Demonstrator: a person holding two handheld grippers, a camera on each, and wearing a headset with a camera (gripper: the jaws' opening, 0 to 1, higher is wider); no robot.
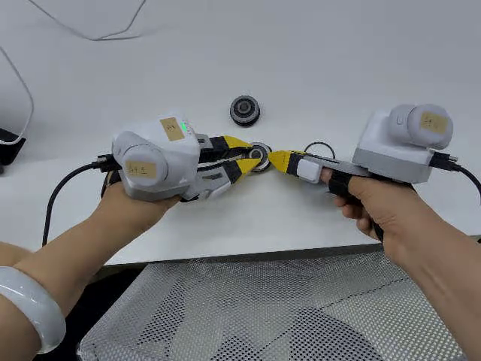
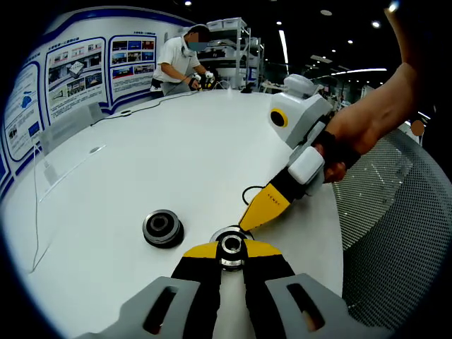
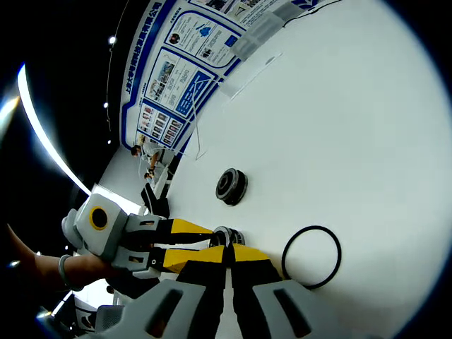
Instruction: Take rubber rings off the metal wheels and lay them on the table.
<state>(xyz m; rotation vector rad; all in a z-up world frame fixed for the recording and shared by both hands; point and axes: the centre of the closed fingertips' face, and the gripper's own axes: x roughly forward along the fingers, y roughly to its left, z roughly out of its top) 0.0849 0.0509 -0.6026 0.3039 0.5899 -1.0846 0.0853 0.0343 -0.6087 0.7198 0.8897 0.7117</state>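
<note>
The left hand-held gripper (image 1: 253, 156) lies low over the white desk (image 1: 346, 68) with its yellow-tipped jaws clamped on a small metal wheel (image 1: 261, 156), one jaw on each side; in the left gripper view the wheel (image 2: 232, 247) sits squarely between the two tips (image 2: 232, 251). The right hand-held gripper (image 1: 277, 159) comes in from the opposite side, its jaws drawn together with the tips right at the edge of that wheel. In the right gripper view the jaws (image 3: 227, 249) leave almost no gap, and I cannot tell whether they pinch anything on the wheel (image 3: 224, 236). A loose rubber ring (image 3: 311, 256) lies flat on the desk just beside the right hand-held gripper, apart from both wheels; in the head view part of it (image 1: 321, 144) shows behind that gripper. A second wheel (image 1: 245, 110) rests farther back on the desk with its dark ring on, near the held one but not touching it. A thin cable (image 1: 90, 34) trails across the far side of the desk, and a mesh chair back (image 1: 285, 316) sits below its near edge.
</note>
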